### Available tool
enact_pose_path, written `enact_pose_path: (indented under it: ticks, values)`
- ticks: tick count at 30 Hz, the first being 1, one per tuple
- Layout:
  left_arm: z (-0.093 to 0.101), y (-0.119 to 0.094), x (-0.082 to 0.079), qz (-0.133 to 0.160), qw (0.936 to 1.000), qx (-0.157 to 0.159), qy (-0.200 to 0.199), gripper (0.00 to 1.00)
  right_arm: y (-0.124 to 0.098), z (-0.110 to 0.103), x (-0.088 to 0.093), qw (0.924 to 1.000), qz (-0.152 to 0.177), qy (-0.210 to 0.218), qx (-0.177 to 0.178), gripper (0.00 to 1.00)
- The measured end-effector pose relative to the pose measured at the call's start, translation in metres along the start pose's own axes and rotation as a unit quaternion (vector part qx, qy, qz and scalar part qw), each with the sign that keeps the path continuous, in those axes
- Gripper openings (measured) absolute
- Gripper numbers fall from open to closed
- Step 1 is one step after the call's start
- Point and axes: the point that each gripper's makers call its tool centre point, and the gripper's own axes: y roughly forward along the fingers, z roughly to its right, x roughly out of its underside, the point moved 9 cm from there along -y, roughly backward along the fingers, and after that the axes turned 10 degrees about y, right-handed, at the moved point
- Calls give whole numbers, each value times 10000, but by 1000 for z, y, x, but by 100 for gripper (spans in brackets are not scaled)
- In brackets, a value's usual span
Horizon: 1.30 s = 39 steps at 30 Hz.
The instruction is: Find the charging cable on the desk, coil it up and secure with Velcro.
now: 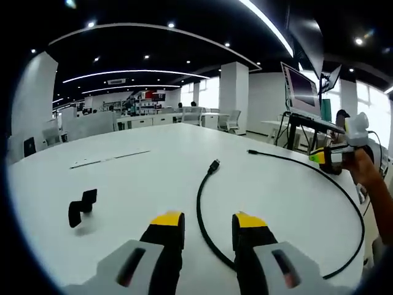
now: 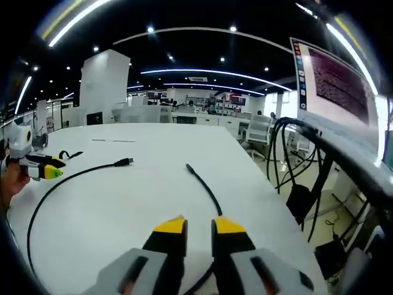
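A black charging cable (image 1: pixel 202 224) lies in a wide open loop on the white desk (image 1: pixel 135 178). Its USB plug (image 1: pixel 214 166) points away from me and its other end (image 1: pixel 252 152) lies farther right. My left gripper (image 1: pixel 207 222) hovers open just above the desk, the cable running beneath the gap between its jaws. A black Velcro strap (image 1: pixel 81 208) lies curled to the left. In the right gripper view the cable (image 2: pixel 206 187) runs under my right gripper (image 2: pixel 199 228), whose jaws stand narrowly open with nothing held. The strap (image 2: pixel 70 154) lies at the far left beyond the plug (image 2: pixel 124 162).
A person's hand holds the right gripper (image 1: pixel 331 157) at the desk's right edge, and the left gripper (image 2: pixel 38 167) shows at the far left. A monitor (image 2: pixel 338 80) on a stand with dangling cables (image 2: pixel 295 172) stands past the desk edge. Office chairs (image 1: pixel 212 118) stand behind.
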Motion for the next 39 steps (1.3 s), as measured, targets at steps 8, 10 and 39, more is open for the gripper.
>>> enact_pose_path:
  ticks: [8, 10, 39]
  values:
    - [-3, 10, -1, -159, 9997, -48, 169, 31, 10, 10, 3, 9998, -201, 49, 79, 17]
    - [-5, 14, 0, -228, 9994, -116, 250, 31, 14, 14, 3, 9997, -232, 72, 74, 17]
    - [0, 43, 4, -460, 9988, 31, 137, 29, 51, 19, -13, 9994, -341, 8, 34, 18]
